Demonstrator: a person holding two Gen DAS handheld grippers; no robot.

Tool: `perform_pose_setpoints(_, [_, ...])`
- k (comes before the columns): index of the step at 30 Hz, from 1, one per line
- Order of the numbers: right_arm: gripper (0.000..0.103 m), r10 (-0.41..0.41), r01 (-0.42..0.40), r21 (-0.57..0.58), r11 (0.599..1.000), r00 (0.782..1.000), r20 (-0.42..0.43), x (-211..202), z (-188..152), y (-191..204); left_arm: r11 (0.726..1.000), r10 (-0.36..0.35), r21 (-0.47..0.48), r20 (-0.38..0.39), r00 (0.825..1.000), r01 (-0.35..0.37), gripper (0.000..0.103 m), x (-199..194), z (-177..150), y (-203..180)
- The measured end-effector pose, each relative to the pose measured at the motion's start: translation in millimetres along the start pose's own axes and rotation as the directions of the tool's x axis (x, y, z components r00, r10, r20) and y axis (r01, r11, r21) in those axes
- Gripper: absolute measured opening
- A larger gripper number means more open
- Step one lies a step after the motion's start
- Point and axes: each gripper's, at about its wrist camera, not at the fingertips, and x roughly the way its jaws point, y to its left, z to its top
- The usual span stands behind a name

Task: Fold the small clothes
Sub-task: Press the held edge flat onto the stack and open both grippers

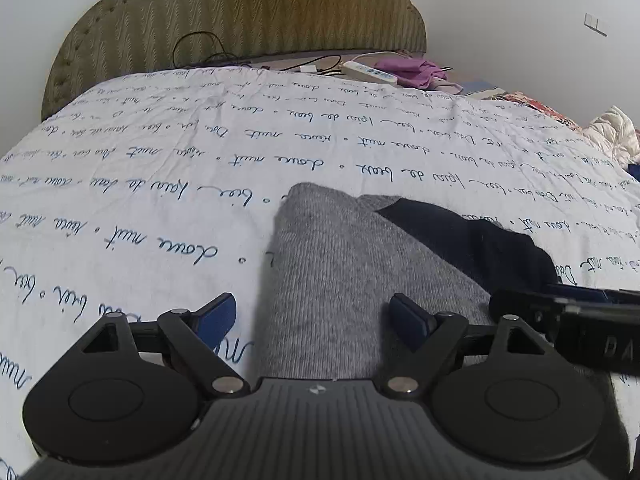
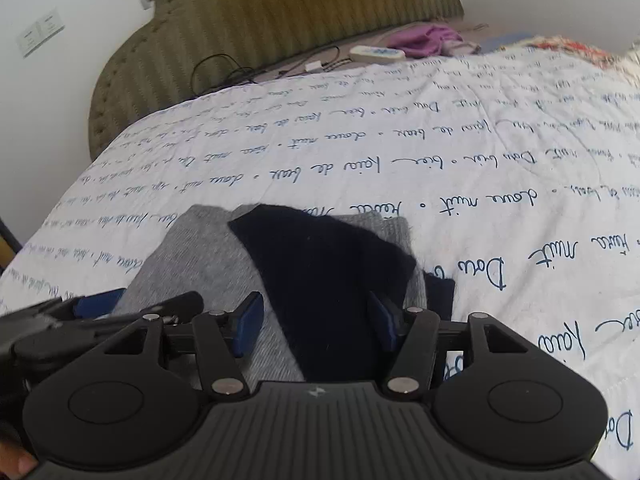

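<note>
Left wrist view: the grey knit garment [image 1: 340, 264] lies on the script-printed quilt [image 1: 160, 184], long axis running near to far, with a dark navy piece [image 1: 480, 244] across its right side. Its near end is hidden under both tools. The left gripper [image 1: 312, 320] and the right gripper [image 2: 316, 320] are spread wide, grasping nothing.

The right gripper [image 2: 314, 322] hangs over a grey and navy garment [image 2: 208, 264] lying on the bed's white quilt [image 2: 480, 168] printed with script. Its jaws stand apart, blue pads on either side of the navy part. The left gripper [image 2: 96, 304] shows at the left edge, over the grey cloth.
</note>
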Motion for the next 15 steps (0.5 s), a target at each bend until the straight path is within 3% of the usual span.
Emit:
perform_pose_setpoints(9, [0.064, -0.027, 0.031, -0.100, 0.995, 0.999, 0.044, -14.2, -22.6, 18.8, 1.000, 0.012, -0.001, 0.026, 1.000, -0.012, 0.093, -17.2, -19.1, 4.1])
perform_pose_setpoints(15, [0.065, -0.034, 0.039, -0.092, 0.995, 0.998, 0.055, -23.6, -30.1, 21.7, 1.000, 0.014, 0.020, 0.046, 0.999, -0.015, 0.093, -31.3, -26.6, 2.3])
